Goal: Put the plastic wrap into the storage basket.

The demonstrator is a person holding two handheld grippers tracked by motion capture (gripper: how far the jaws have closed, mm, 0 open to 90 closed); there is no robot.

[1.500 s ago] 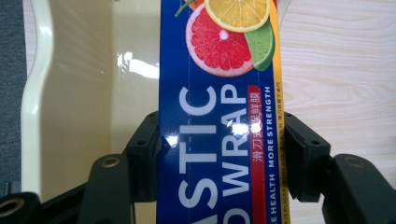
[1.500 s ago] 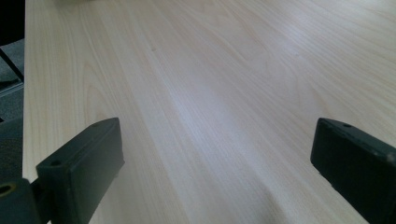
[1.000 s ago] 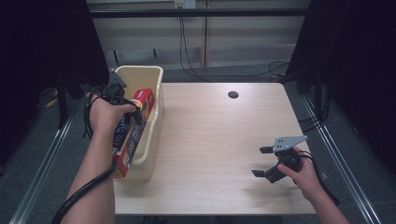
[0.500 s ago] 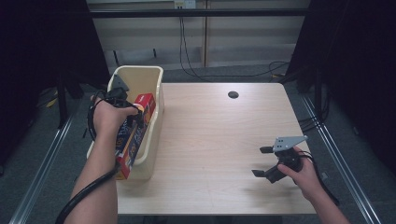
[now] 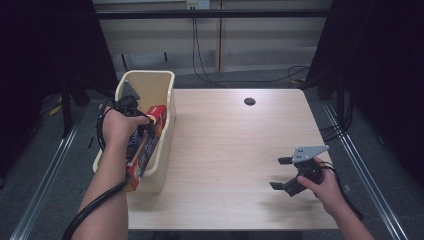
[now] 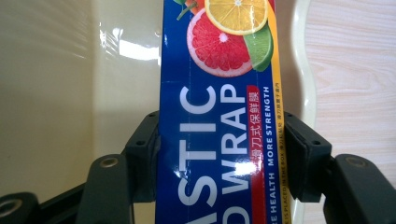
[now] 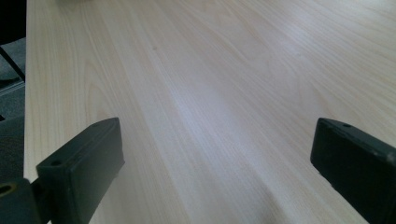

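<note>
Clamped on the plastic wrap box (image 6: 219, 116), my left gripper (image 6: 222, 163) has one black jaw pressed against each long side of the blue carton, right across the white lettering. From the high view I see the left gripper (image 5: 141, 127) over the cream plastic bin (image 5: 167, 90) at the table's left edge, with the plastic wrap box (image 5: 145, 150) lying lengthwise and tilted inside it, its red end up by the far rim and its near end poking over the bin's front edge. Moving right, the light wooden table (image 5: 225, 145) carries a small dark round hole (image 5: 249, 101) near its far edge. Further right, I hold my right gripper (image 5: 281, 172) just above the table near the front right corner, jaws spread wide apart with bare wood between them (image 7: 215, 158).
</note>
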